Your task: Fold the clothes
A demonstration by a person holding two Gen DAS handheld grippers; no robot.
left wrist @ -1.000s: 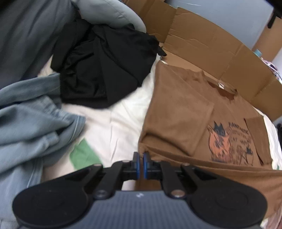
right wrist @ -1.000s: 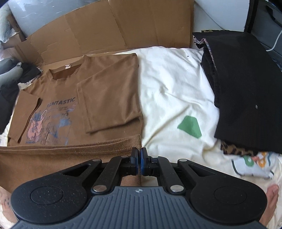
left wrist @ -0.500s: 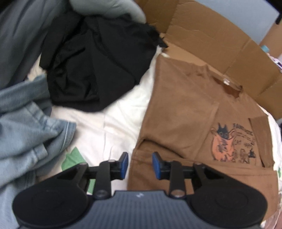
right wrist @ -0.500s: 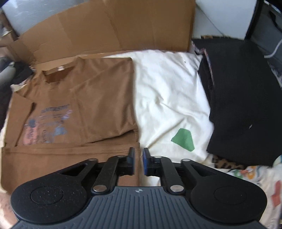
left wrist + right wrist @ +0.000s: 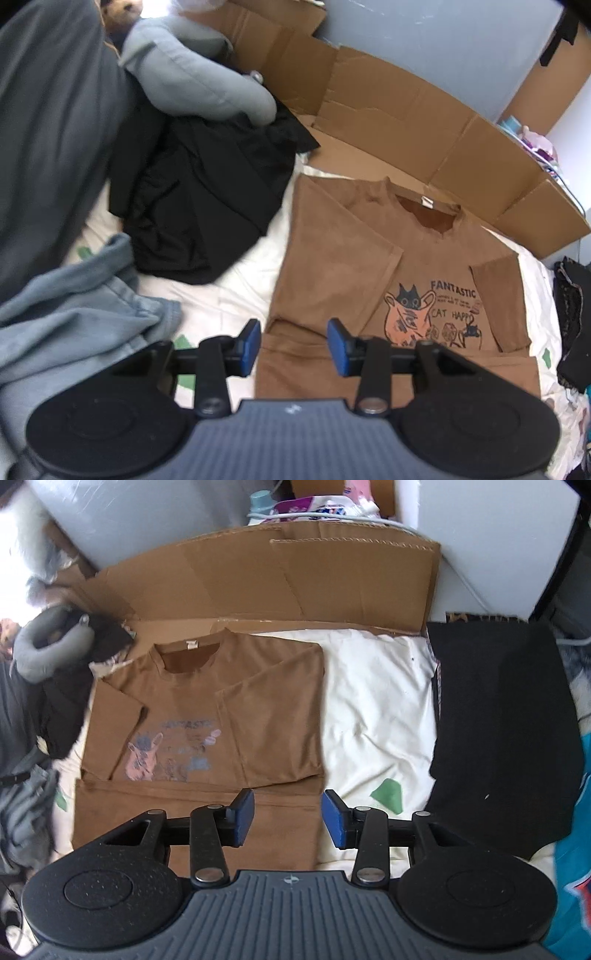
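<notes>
Brown tee [image 5: 354, 258] lies flat on the white bed sheet [image 5: 376, 701], sleeves in, bottom hem folded up. Your left tongs [image 5: 294, 341] and right tongs [image 5: 288, 812] have just been opening, now part-open w/ nothing between. Next: regrip both folded-edge corners evenly, carry toward collar.

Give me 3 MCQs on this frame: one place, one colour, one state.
1. The black crumpled garment lies where, seen from the left wrist?
A) left of the brown T-shirt
B) on top of it
C) inside a drawer

2. The claw pads are:
A) red
B) blue
C) yellow

3. The bottom hem of the brown T-shirt is:
A) hanging off the bed
B) folded up over the body
C) rolled into a ball

Key: 1 A, white sheet shows between them; 2 B, blue on both claws; 3 B, a flat folded band crosses below the print.
</notes>
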